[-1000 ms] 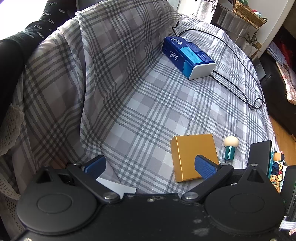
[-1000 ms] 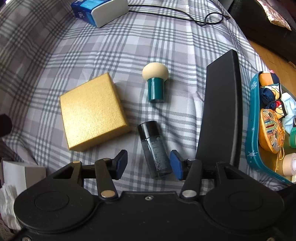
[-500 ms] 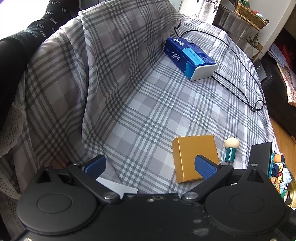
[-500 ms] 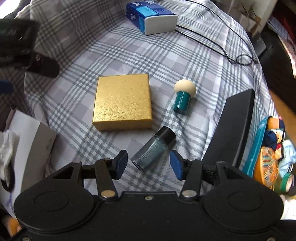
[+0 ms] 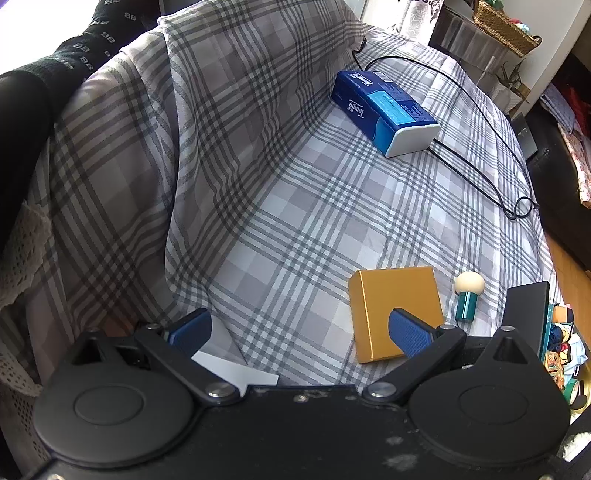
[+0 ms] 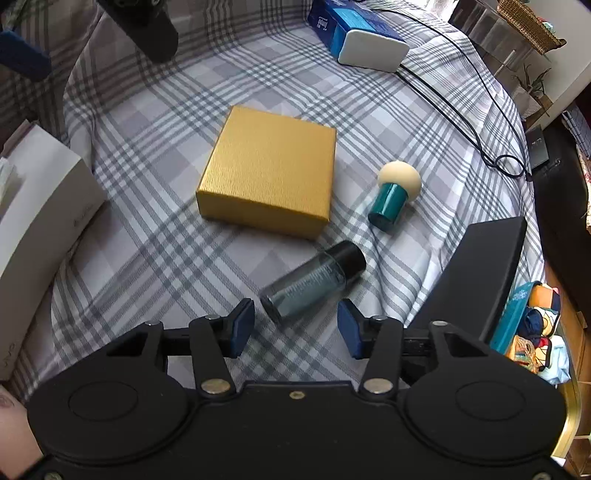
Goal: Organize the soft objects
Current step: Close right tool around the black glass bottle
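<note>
**Right tool closing around the base of a small bottle on a checked cloth**

Several things are only partly seen. A white tissue box (image 6: 40, 206) is cut off by the left edge of the right wrist view. A teal tray (image 6: 517, 314) at the right edge is half out of frame. It holds small colourful fabric pieces too crowded to tell apart. The bottle (image 6: 314, 280) looks slightly blurred, and in the left wrist view it is hidden behind that tool's own body.

A grey checked cloth (image 5: 295, 221) covers the whole surface and rises in folds at the back left. On it lies a flat gold box (image 6: 269, 166). Just right of the box, a cream mushroom-shaped sponge (image 6: 395, 192) on a teal handle lies on its side. A long black slab (image 6: 480, 273) leans between the sponge and the tray. Farther back are a blue tissue pack (image 6: 354, 33) and a looping black cable (image 6: 461, 114).

The bottle is dark and translucent with a black cap. It lies on its side near the gold box, with its cap pointing up and to the right. The right tool (image 6: 295, 328) has its jaws narrow and closing. The bottle's base sits between the pad tips, nearer the left pad, and neither pad presses on it. The left tool (image 5: 299, 332) is spread wide over bare cloth and holds nothing.
</note>
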Demonstrator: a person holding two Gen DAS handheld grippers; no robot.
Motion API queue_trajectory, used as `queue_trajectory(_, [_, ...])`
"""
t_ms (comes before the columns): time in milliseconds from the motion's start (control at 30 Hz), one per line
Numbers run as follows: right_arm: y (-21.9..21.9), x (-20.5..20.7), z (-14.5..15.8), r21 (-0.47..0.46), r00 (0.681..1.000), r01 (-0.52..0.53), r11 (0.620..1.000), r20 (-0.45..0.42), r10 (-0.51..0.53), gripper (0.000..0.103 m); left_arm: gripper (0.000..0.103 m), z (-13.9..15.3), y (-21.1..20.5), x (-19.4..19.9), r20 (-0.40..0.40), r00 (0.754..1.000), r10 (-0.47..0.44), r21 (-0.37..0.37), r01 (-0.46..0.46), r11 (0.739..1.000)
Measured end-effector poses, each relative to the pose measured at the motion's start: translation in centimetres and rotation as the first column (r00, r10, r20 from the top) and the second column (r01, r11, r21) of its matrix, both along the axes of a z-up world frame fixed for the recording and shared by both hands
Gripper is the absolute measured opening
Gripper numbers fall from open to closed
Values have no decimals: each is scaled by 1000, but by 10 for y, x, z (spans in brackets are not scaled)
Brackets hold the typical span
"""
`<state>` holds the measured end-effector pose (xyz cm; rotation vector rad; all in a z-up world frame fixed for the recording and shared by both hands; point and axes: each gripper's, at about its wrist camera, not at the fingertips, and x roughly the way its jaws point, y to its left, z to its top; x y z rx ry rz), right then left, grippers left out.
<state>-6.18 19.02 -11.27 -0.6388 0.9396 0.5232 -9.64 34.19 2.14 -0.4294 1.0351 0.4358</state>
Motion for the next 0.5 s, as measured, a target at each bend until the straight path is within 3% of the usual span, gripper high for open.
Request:
queue_trajectory(233, [4, 3, 14, 96, 1000, 6, 995, 28, -8, 48, 102, 0, 1, 0, 2, 1000, -1, -6, 1, 1000])
queue_trajectory(433, [-7, -2, 23, 52, 995, -68, 996, 80, 64, 49, 102, 2, 1, -1, 6, 1000, -2, -13, 3, 1000])
queue_trajectory(500, [-8, -6, 22, -3, 986, -127, 992, 106, 126, 49, 102, 2, 1, -1, 6, 1000, -4, -13, 4, 1000])
